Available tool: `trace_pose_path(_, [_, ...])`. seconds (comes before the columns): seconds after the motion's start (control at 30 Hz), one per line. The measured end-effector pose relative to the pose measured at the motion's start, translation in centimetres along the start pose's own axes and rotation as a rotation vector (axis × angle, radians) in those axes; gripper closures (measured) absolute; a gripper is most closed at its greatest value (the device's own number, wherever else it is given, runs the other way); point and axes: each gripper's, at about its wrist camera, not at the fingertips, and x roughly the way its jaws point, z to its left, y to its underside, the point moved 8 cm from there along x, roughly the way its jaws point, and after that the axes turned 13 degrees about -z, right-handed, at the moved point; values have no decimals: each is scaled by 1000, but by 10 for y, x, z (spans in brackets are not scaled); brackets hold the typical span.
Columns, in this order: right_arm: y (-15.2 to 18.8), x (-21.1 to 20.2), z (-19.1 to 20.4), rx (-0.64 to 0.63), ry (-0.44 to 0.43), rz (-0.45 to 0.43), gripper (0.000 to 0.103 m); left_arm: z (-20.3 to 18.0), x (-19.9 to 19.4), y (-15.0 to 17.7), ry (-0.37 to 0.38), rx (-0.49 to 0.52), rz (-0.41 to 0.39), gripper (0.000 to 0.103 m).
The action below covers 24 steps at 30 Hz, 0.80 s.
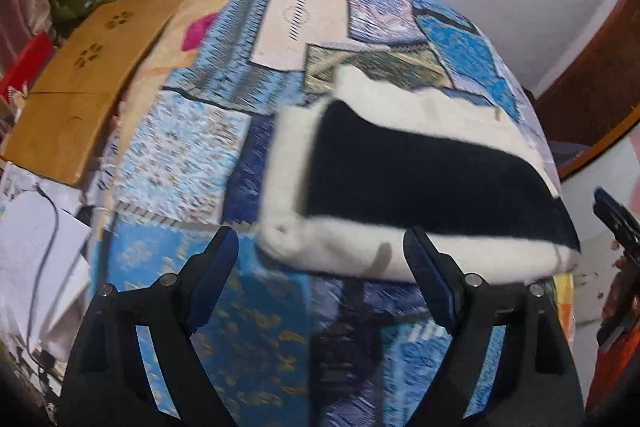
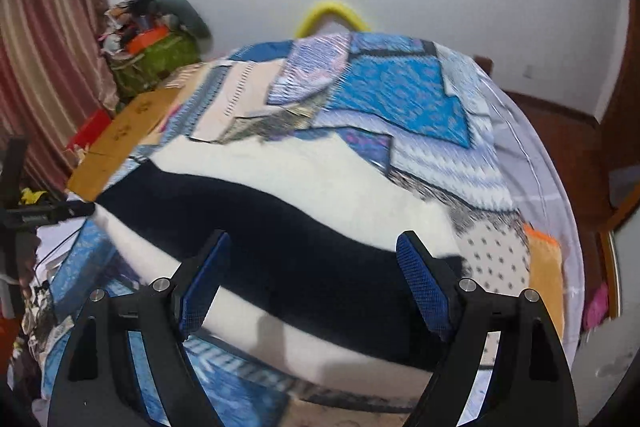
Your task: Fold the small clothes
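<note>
Both pairs of fingers are seen spread wide, nothing pinched: the left gripper (image 1: 322, 259) and the right gripper (image 2: 312, 263). One patchwork bedspread (image 1: 192, 155) is spread across the bed, with open cover left and beyond. One folded white-and-black garment (image 1: 400, 163) is laid flat ahead of the left fingertips, untouched, and under the right ones. One wooden board (image 1: 80, 87) is set at the bed's left edge.

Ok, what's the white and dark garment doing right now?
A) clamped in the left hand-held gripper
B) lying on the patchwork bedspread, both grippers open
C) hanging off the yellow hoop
B: the garment lies on the bedspread, with the left hand-held gripper and right hand-held gripper open and empty.
</note>
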Motion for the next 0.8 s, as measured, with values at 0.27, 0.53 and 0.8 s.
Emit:
trace_pose_path(0.27, [23,36,42,-58,-84,82,21,-37,16,38,159,-63,119,18])
trace_pose_path(0.53, [61,65,43,-51,-72,181,18,-36,46,40,310,-322,187,18])
trace_pose_path(0.8, [60,64,44,-35,-83,193,17,-23,79,6,269,-434,128,30])
